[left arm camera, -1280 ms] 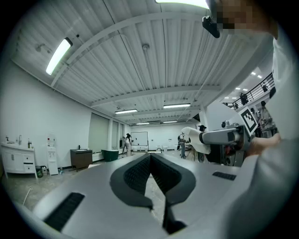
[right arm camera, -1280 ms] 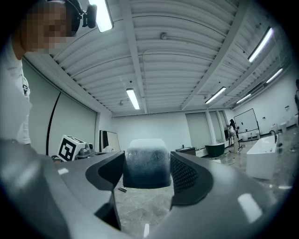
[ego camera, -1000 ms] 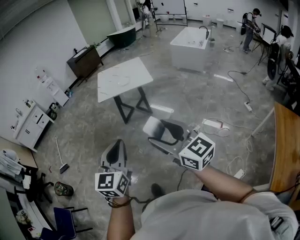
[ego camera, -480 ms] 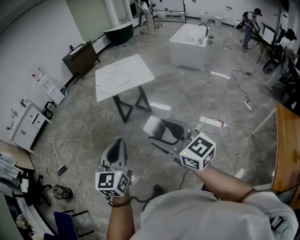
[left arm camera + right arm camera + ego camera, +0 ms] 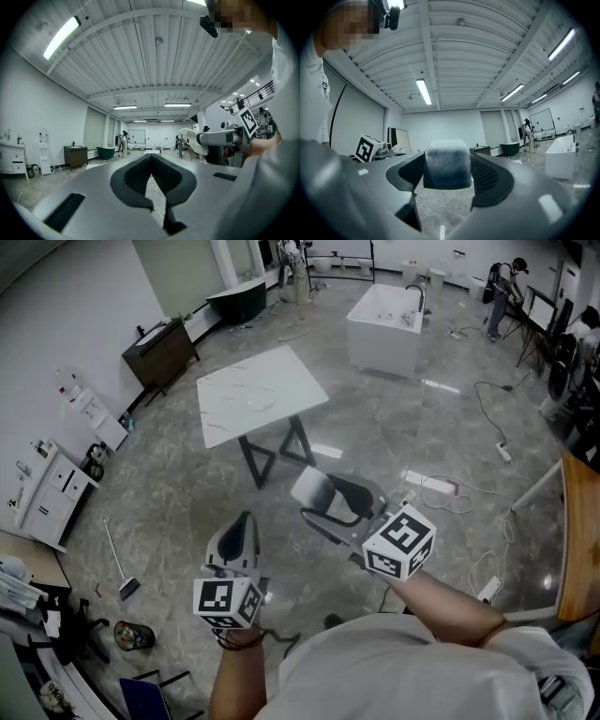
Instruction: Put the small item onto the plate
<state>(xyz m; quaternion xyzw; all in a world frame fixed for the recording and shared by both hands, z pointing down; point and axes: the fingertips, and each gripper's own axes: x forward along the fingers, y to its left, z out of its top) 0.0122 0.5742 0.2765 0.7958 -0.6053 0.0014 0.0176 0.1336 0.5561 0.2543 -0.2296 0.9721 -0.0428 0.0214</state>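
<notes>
In the right gripper view my right gripper (image 5: 446, 165) is shut on a small frosted blue-grey block (image 5: 446, 161) that fills the gap between the jaws. In the head view that gripper (image 5: 317, 493) is held out over the floor, with its marker cube below it. The left gripper (image 5: 244, 521) is beside it at the left. Its jaws meet at the tip with nothing between them (image 5: 151, 158). A white table (image 5: 261, 395) stands ahead on black legs. A faint round outline on it may be a plate; I cannot tell.
A white bathtub (image 5: 386, 326) stands beyond the table. A dark cabinet (image 5: 159, 354) and a white unit (image 5: 42, 493) line the left wall. Cables (image 5: 441, 486) lie on the grey floor at the right, near a wooden tabletop edge (image 5: 583, 531). People stand at the far right (image 5: 497, 287).
The white table and bathtub have drifted to the right and slightly nearer in the head view. Both grippers keep the same pose, the right one still shut on the block.
</notes>
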